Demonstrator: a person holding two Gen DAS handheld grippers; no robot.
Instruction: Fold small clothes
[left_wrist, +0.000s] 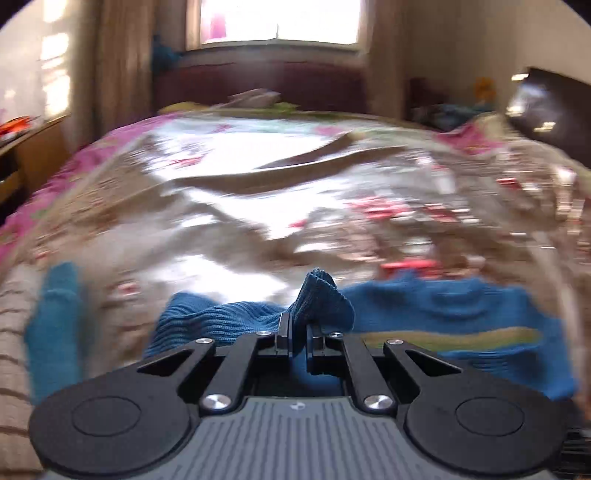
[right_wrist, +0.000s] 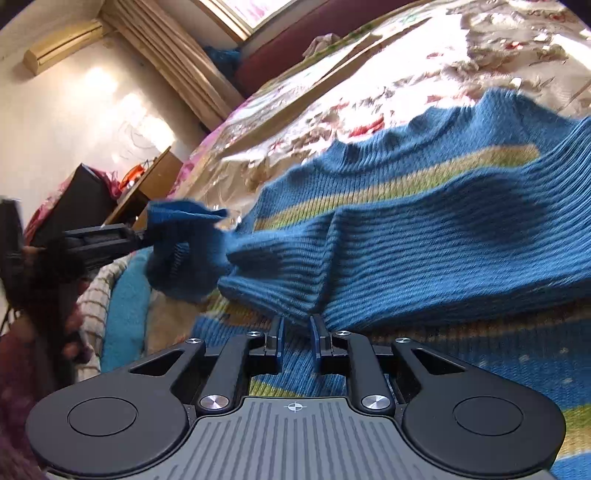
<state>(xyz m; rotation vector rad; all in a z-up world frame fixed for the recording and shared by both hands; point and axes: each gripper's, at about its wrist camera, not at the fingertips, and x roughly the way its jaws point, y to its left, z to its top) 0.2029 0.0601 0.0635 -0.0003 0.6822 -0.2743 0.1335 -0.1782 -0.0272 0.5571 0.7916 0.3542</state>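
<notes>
Home bedroom: bed (left_wrist: 295, 177), curtains (right_wrist: 173, 55).

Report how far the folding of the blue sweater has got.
Done: the blue striped sweater is spread on the floral bedspread, with one layer already doubled over its lower part.
In hand: the left gripper is shut on a sleeve end, lifted off the bed; the right gripper pinches the folded edge.
Left: laying that sleeve across the body and finishing the fold; no tidy folded shape shows yet.

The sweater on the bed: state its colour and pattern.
Blue ribbed knit sweater with yellow-green horizontal stripes; clearest in the right wrist view.
</notes>
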